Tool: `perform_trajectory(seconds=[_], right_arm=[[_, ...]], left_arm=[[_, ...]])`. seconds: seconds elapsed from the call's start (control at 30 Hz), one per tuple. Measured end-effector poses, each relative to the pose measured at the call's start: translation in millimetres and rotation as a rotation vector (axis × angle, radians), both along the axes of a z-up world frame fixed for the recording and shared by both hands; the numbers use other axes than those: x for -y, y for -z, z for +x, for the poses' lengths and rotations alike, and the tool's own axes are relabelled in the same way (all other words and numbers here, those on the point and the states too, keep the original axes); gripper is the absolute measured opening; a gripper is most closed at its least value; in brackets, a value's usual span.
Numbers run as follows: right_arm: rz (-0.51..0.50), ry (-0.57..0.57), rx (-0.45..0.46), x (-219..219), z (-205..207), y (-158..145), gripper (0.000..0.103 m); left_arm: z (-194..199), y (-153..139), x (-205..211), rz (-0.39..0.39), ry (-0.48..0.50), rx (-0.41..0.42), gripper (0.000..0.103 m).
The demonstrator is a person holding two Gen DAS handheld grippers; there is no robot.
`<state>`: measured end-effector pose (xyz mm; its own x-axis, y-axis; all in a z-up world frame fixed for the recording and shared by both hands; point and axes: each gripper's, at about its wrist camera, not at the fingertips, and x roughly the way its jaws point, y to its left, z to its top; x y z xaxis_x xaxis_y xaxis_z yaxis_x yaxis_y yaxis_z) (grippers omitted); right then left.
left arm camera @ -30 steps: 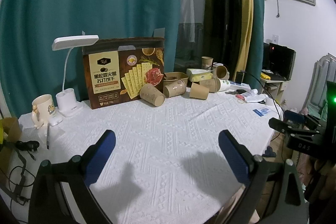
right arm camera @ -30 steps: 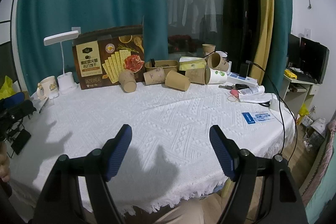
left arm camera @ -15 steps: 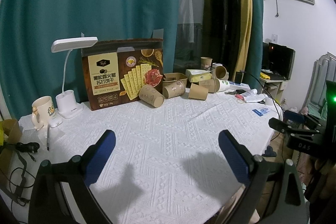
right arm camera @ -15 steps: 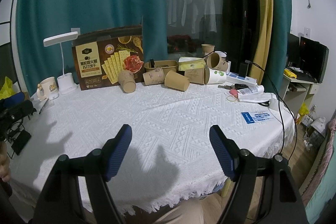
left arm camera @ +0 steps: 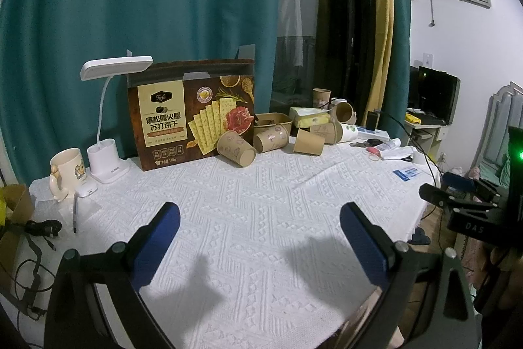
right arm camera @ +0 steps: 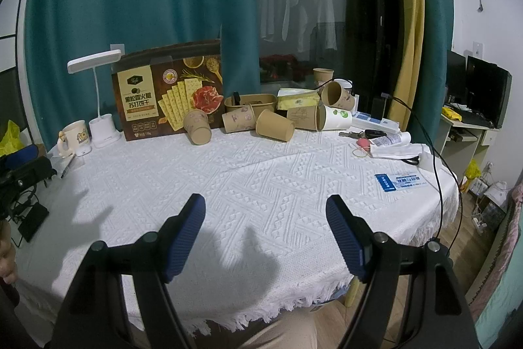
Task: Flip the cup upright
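Both my left gripper and right gripper hang spread and empty; tipped paper cups lie far ahead, so nothing's grabbed yet.

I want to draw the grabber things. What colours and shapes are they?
Each gripper, left and right, has two black angular arms with round screws, ending in long blue ribbed pads. In the left view, the other gripper's black body shows at the side, marked "DAS", with a green light. No sleeves or cables on them show.
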<state>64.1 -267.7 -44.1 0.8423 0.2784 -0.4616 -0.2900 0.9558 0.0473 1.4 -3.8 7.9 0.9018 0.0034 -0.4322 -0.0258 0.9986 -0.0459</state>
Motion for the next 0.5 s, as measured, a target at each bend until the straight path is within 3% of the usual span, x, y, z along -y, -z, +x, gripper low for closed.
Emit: perform_trajectory(seconds=[0.5], right_arm=[[0.001, 0.000, 0.001, 1.0, -0.1, -0.1, 0.074]], left_arm=[[-0.7, 0.2, -0.1, -0.001, -0.001, 0.003, 0.098]])
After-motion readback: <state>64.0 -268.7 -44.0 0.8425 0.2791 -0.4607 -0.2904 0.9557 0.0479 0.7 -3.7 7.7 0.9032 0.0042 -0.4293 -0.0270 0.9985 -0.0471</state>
